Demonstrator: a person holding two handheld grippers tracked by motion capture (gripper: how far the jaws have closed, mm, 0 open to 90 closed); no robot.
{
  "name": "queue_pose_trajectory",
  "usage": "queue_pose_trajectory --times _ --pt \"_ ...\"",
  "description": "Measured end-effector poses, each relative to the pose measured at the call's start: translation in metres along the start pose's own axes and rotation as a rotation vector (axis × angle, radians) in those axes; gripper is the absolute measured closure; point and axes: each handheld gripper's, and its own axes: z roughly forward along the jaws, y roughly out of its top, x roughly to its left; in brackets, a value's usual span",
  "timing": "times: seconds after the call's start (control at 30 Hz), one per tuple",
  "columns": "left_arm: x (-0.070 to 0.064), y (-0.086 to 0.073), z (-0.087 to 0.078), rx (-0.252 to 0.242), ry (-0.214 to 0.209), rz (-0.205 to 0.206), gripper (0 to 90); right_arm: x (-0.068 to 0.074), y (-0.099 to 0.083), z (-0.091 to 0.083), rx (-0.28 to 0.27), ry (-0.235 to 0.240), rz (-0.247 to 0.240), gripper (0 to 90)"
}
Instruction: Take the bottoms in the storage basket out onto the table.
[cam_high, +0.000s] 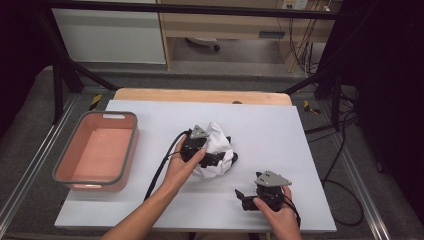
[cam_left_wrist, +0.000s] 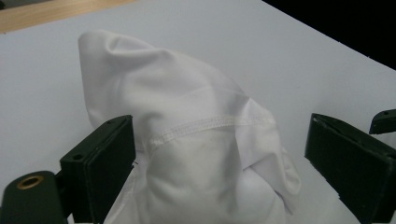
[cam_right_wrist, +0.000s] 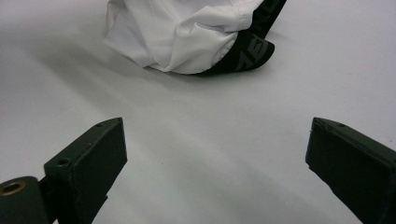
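Note:
A crumpled white garment (cam_high: 218, 141) with a black lettered band lies at the middle of the white tabletop (cam_high: 280, 135). My left gripper (cam_high: 222, 149) reaches into it from the left and is open, its jaws on either side of the bunched cloth. In the left gripper view the garment (cam_left_wrist: 187, 126) rises between the wide-apart jaws of the left gripper (cam_left_wrist: 219, 140) and touches the left one. My right gripper (cam_high: 242, 199) sits open near the front right of the table, pointing left. The right gripper view shows the right gripper (cam_right_wrist: 217, 135) holding nothing, with the garment (cam_right_wrist: 177, 32) farther off.
A pink bin with a grey rim (cam_high: 132, 145) stands at the table's left side with nothing in it. A bare wooden strip (cam_high: 200, 95) runs along the far edge. Cables (cam_high: 160, 170) trail from the grippers toward the person.

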Motion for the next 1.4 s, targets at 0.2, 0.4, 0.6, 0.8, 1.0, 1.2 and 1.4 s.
queue_pose_trajectory --times 0.2,0.4,0.6,0.8,1.0,1.2,1.4 --pt "-0.002 0.01 -0.008 -0.015 -0.006 0.008 8.6 -0.001 0.0 -0.001 -0.002 -0.006 0.015 5.6" --pt "-0.005 0.02 -0.014 -0.032 -0.013 0.024 8.5 -0.001 0.0 -0.002 -0.009 -0.009 0.027 5.5" --pt "-0.004 0.023 -0.017 -0.028 -0.019 0.016 8.5 -0.003 -0.001 -0.002 -0.008 -0.004 0.029 5.5" --pt "0.0 0.027 -0.017 -0.021 -0.024 0.015 8.5 -0.001 -0.001 -0.005 -0.014 -0.011 0.02 5.7" --pt "0.0 0.032 -0.02 -0.029 -0.032 0.016 8.5 -0.002 -0.002 -0.003 -0.009 -0.007 0.019 6.1" --pt "0.002 0.031 -0.024 -0.031 -0.019 0.037 9.1 -0.004 -0.002 -0.004 -0.012 -0.003 0.033 5.9" --pt "0.002 0.033 -0.027 -0.032 -0.029 0.027 9.1 -0.004 -0.002 -0.004 -0.012 -0.007 0.034 5.4"
